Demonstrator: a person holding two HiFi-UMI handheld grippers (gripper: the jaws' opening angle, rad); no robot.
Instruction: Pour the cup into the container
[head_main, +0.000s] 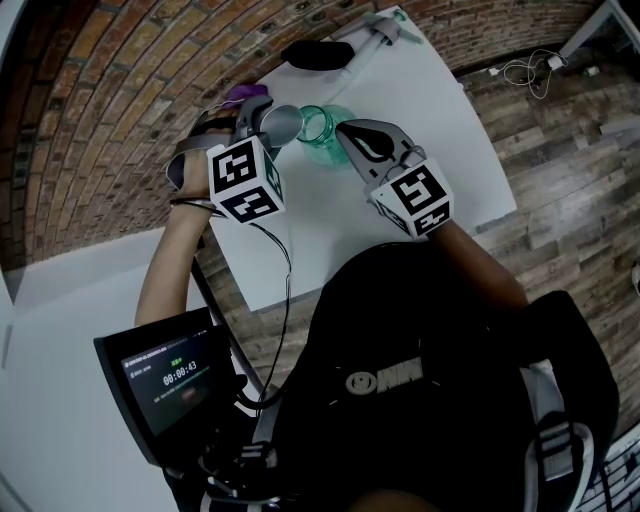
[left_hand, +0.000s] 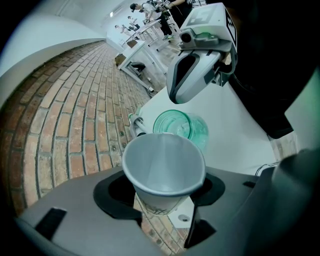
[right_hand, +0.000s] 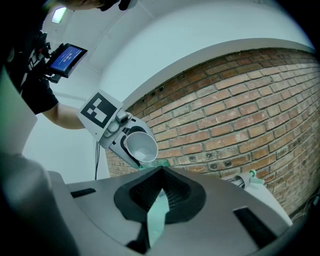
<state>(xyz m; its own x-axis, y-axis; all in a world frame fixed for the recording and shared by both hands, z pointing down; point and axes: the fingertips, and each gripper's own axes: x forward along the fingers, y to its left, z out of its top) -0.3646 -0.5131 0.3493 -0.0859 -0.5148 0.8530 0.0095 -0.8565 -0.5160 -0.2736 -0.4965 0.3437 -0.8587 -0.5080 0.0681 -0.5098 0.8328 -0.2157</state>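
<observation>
On the white table (head_main: 440, 130) stands a clear green container (head_main: 325, 135), also seen from above in the left gripper view (left_hand: 182, 127). My left gripper (head_main: 268, 118) is shut on a white paper cup (head_main: 283, 124), which is tipped with its mouth beside the container's rim. The cup's inside (left_hand: 162, 165) looks empty. My right gripper (head_main: 345, 135) reaches the container from the right. Its jaws stand nearly together with a green strip of the container's wall (right_hand: 156, 220) pinched between them. The left gripper with the cup (right_hand: 141, 146) shows beyond them.
A black object (head_main: 317, 54) and a white tool with a green tip (head_main: 375, 35) lie at the table's far end. Something purple (head_main: 248, 92) sits behind the left gripper. A tablet (head_main: 170, 380) is mounted near the person. Brick surfaces lie to the left, and cables (head_main: 530, 70) lie on the wooden floor.
</observation>
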